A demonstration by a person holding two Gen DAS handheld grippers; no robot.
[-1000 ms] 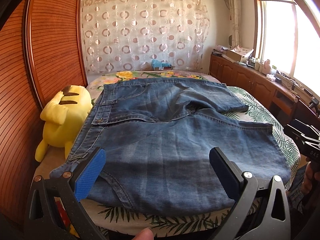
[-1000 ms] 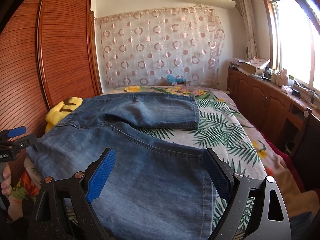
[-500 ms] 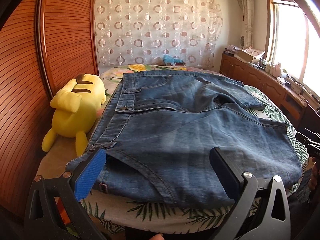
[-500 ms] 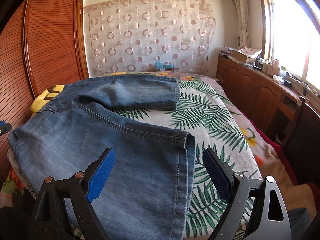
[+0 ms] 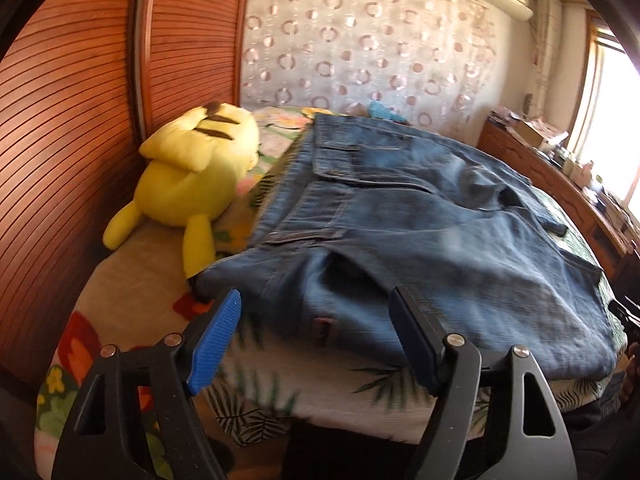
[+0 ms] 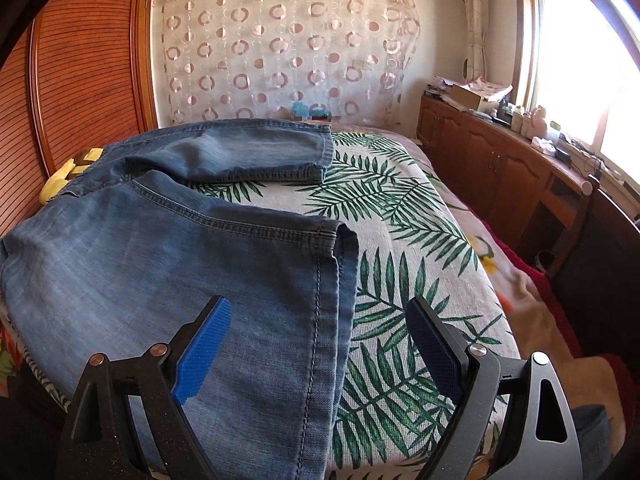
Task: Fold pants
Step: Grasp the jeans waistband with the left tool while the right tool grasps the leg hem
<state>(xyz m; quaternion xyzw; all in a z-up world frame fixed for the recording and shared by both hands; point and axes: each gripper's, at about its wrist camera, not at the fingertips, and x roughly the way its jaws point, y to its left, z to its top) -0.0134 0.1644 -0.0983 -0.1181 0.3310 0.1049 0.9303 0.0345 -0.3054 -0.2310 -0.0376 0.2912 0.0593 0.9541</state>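
Observation:
Blue denim pants (image 5: 420,232) lie spread on the bed, waistband toward the left side and both legs reaching right. My left gripper (image 5: 316,320) is open and empty, hovering just before the near waistband corner. In the right wrist view the near leg (image 6: 200,280) fills the lower left and its hem hangs over the bed's front edge; the far leg (image 6: 248,152) lies behind it. My right gripper (image 6: 320,328) is open and empty above the near leg's hem edge.
A yellow plush toy (image 5: 192,172) lies left of the waistband against the wooden wardrobe (image 5: 80,120). The bedspread (image 6: 400,240) has a palm-leaf print. A wooden cabinet (image 6: 500,168) with clutter runs along the right wall under the window.
My left gripper has swung left and closer to the waistband corner. My right gripper has moved right along the near leg to its hem. Both stay open.

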